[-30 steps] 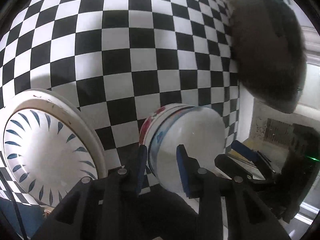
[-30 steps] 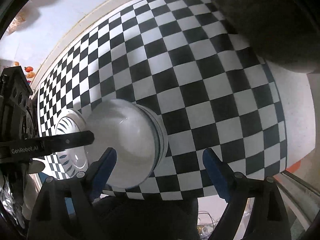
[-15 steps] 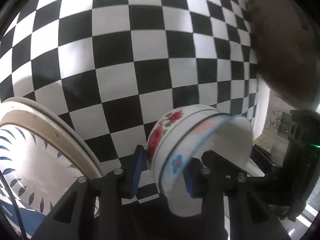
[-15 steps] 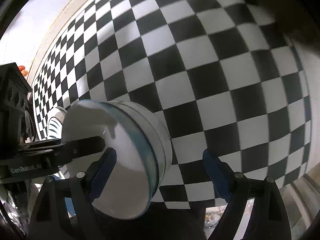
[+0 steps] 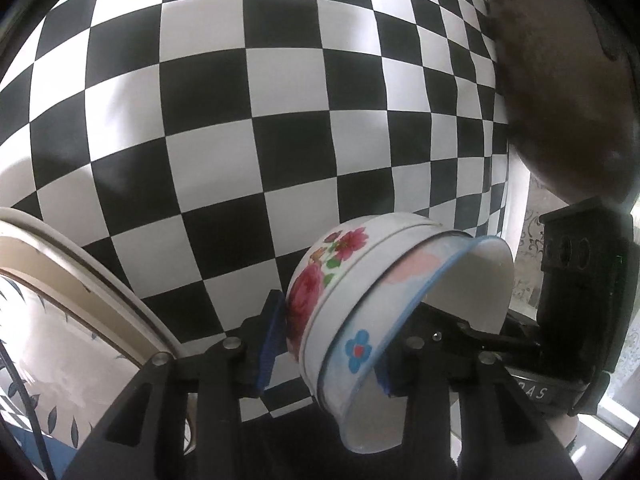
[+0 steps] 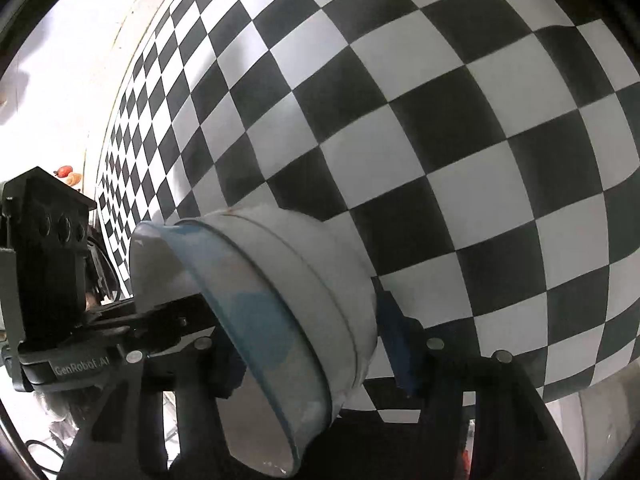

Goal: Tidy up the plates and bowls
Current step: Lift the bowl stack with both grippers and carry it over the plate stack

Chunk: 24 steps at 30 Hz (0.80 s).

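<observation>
Two nested bowls lie tipped on their side just above the checkered cloth. The outer one carries red flowers (image 5: 308, 296); the inner one has a blue rim (image 5: 360, 344). My left gripper (image 5: 328, 344) clamps the stacked walls near the rim, one pad on the flowered outside and one inside, and its jaws are opening. My right gripper (image 6: 308, 340) straddles the same bowls (image 6: 304, 292) and is closing. Its right blue pad (image 6: 394, 336) sits close against the outer wall, and its other pad is hidden behind the rim.
A large white plate with blue leaf marks and a beige rim (image 5: 80, 272) lies at the lower left. A dark brown rounded shape (image 5: 560, 100) sits at the cloth's right edge. The checkered cloth (image 6: 440, 140) stretches ahead to a white border (image 6: 132, 32).
Both grippers have sunk toward the cloth. The bowls have tipped further onto their side and show their flowers. The right jaws have narrowed around the bowls. The plate has slid toward the view's left.
</observation>
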Motion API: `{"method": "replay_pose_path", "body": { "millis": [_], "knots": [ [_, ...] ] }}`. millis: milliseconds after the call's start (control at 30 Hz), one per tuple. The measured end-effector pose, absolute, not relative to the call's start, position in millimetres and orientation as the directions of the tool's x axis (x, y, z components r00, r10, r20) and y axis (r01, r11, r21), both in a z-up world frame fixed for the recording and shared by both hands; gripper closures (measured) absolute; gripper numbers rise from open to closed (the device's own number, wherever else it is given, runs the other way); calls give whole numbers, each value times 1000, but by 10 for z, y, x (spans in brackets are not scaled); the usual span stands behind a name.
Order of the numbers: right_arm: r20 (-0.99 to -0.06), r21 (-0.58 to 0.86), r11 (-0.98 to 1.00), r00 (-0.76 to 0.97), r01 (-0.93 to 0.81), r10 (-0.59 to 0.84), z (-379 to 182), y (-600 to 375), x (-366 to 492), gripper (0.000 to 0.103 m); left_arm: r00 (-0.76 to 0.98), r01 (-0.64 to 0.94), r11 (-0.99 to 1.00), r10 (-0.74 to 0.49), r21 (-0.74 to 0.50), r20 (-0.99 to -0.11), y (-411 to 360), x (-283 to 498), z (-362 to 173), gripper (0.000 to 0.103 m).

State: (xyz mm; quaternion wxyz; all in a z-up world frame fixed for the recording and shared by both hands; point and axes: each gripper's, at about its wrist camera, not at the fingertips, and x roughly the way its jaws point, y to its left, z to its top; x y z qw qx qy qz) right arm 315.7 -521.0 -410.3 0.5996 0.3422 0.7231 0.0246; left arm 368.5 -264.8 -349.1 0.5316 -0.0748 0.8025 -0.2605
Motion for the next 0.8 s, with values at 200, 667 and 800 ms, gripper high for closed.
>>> {"method": "replay_pose_path", "body": {
  "millis": [200, 667, 800],
  "knots": [
    [-858, 448, 775, -28, 445, 513, -4031, -5217, 3101, 48, -397, 173, 856, -392, -487, -830, -2643, 3647, -3406, 68],
    [-881, 444, 814, 16, 375, 473, -3636, -5332, 3325, 55, -318, 203, 855, -404, -478, -858, -2592, 3660, -3183, 68],
    [-886, 437, 827, 11, 354, 463, -3570, -5217, 3413, 57, -297, 213, 856, -404, -472, -866, -2578, 3681, -3165, 68]
  ]
}}
